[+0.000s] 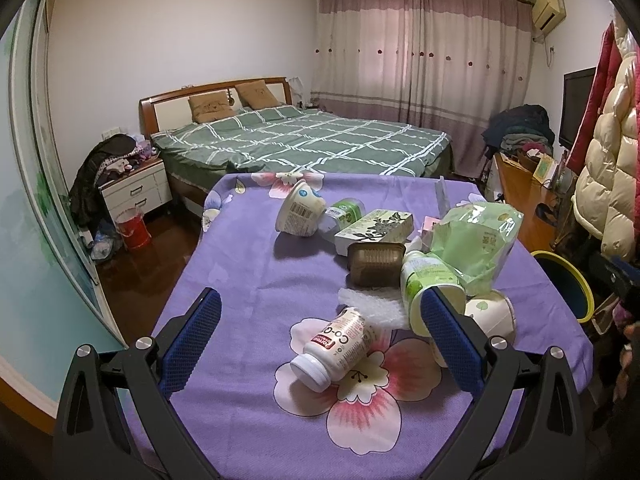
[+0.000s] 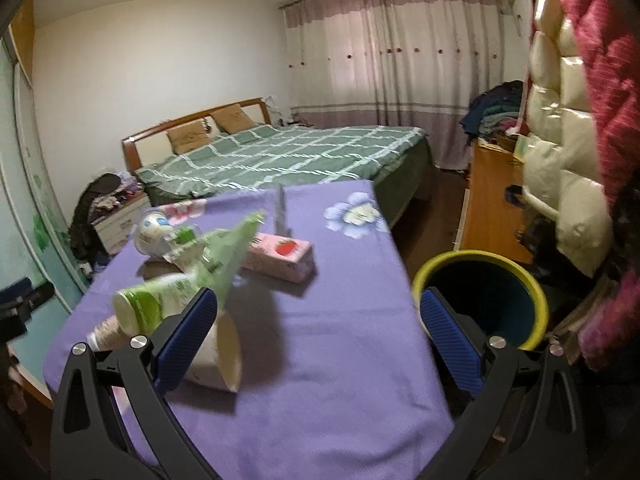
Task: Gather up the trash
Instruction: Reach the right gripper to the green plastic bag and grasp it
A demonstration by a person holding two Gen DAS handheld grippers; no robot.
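1. The blue-padded finger of the left gripper [image 1: 320, 334] covers the lower part of a green-and-white printed cup [image 1: 428, 280] lying on the purple flowered tablecloth [image 1: 248, 264]
2. A crumpled pale green plastic bag [image 1: 476, 240] hides much of a pink carton [image 1: 431, 224] behind it in the left wrist view
3. The yellow-rimmed dark blue waste bin [image 1: 568, 280] is partly hidden by the table edge in the left wrist view, and by a blue finger pad in the right wrist view
4. The right wrist view is motion-blurred; print on the pink strawberry carton [image 2: 280, 256] cannot be read
5. A white paper cup [image 2: 216, 356] sits partly behind the left finger of the right gripper [image 2: 320, 330]
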